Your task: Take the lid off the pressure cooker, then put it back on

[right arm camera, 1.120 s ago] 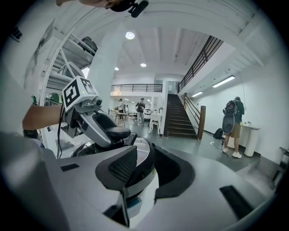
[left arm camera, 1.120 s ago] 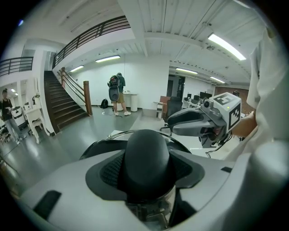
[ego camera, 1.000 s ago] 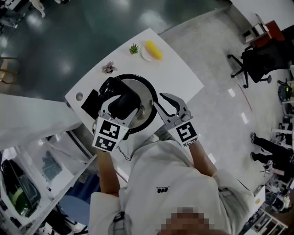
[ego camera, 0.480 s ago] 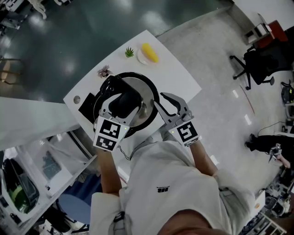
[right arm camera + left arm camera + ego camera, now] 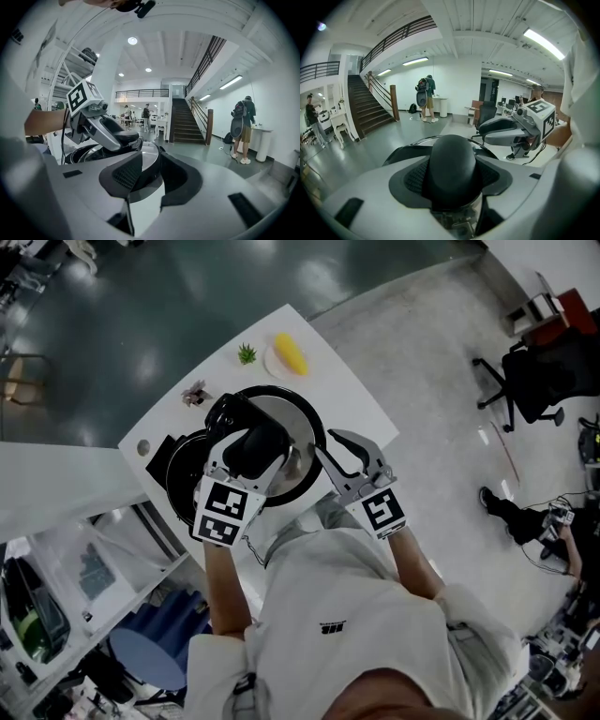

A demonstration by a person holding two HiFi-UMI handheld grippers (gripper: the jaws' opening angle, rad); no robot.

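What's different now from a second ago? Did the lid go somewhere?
Yes. The lid came away from the pot toward the person, carried by the left tool shut on its knob; the pot's dark rim now shows beside it. Unchanged: that grip, the right tool open at the lid's rim, the little plant and yellow food on the table.

Open-plan office hall: a dark staircase [image 5: 370, 110] climbs to a railed mezzanine [image 5: 401, 33]. Strip lights [image 5: 541, 40] run along the white ceiling, a wheeled office chair [image 5: 530, 381] stands on the polished floor [image 5: 141, 315], and a person wearing a backpack [image 5: 425, 96] waits at a far counter.
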